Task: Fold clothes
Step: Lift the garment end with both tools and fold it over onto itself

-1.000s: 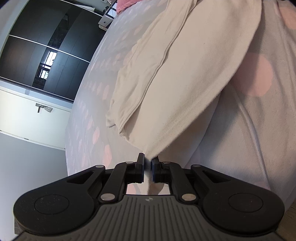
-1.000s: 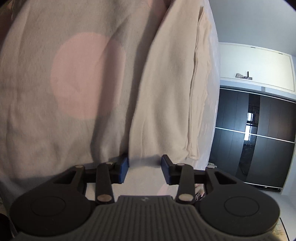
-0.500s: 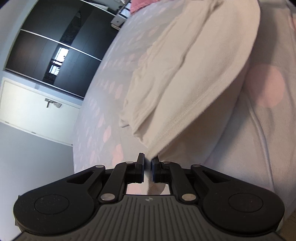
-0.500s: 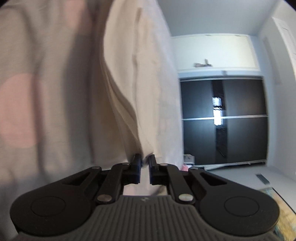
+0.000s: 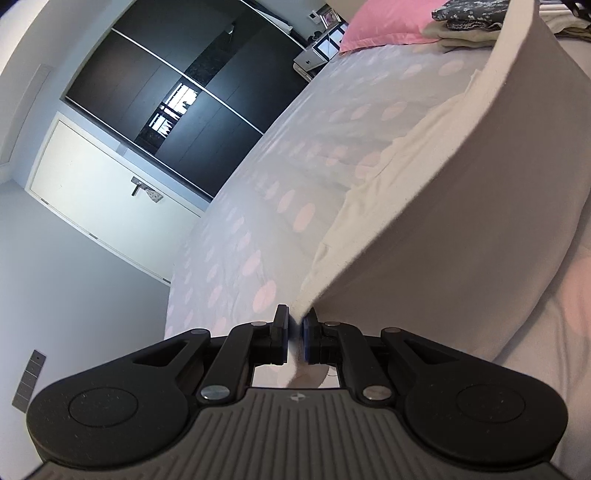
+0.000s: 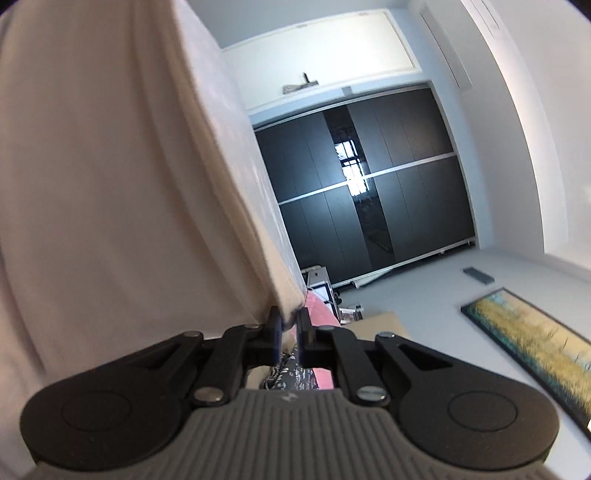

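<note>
Above the bed (image 5: 258, 206), with its pale cover of pink dots, the cream garment (image 5: 461, 221) was held lifted and stretched between the two grippers. One corner of the garment was clamped in the left gripper (image 5: 294, 334), whose jaws were closed on the fabric with only its thickness between them. From that corner the cloth was seen to rise away toward the head of the bed as a taut sheet, while a lower layer of the same cream fabric was left lying in folds on the bed beneath it. Another corner of the cream garment (image 6: 110, 177) was pinched in the right gripper (image 6: 289, 334), the jaws likewise drawn together on the hem, and the cloth filled the left part of that view. At the head of the bed a pink pillow (image 5: 384, 27) was shown, with a stack of folded clothes (image 5: 469, 26) just beside it. Beyond the bed a dark wardrobe (image 6: 369, 192) with sliding doors was visible against the white wall, and a framed picture (image 6: 532, 343) appeared to the right of the wardrobe.
</note>
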`<state>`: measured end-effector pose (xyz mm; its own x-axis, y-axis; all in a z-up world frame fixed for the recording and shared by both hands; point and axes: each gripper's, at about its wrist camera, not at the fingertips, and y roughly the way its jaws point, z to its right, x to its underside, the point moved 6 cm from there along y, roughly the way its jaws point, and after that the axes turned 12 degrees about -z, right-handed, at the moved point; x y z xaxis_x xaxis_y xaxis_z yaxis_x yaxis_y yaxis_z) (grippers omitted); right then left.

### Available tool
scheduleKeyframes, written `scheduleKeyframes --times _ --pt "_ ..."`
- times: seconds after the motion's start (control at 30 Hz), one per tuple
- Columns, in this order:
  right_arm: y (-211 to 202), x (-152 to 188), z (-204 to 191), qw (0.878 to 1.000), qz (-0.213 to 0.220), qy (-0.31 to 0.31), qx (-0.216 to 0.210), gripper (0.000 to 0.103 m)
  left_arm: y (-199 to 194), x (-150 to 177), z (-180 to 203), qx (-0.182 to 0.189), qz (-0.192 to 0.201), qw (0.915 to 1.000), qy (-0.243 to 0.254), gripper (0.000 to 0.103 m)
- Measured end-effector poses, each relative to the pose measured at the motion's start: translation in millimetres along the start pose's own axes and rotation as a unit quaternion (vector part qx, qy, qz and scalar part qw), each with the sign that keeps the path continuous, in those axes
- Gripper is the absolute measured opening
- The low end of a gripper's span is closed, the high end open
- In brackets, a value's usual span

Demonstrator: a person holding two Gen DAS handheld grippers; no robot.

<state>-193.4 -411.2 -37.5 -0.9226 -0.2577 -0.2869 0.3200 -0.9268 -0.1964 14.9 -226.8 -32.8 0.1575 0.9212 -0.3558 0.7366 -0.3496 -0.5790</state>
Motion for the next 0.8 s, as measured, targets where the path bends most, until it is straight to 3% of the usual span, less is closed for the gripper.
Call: scheduleKeyframes --times 0.2,0.47,0.8 --pt "27.3 -10.3 7.9 1.000 -0.015 0.011 -0.017 0.008 33.7 -28.7 -20.1 -0.001 -0.003 1.0000 0.004 0.005" --pt "104.5 -42.0 9.1 0.997 -0.051 0.030 -0.048 0.008 107.8 -73.2 -31.8 0.011 -0.017 0.9995 0.025 0.005" --pt "196.1 -76.3 -29.2 0.990 -0.090 0.053 -0.096 0.008 200.8 -104.1 -23.8 0.047 -0.065 0.9965 0.021 0.006"
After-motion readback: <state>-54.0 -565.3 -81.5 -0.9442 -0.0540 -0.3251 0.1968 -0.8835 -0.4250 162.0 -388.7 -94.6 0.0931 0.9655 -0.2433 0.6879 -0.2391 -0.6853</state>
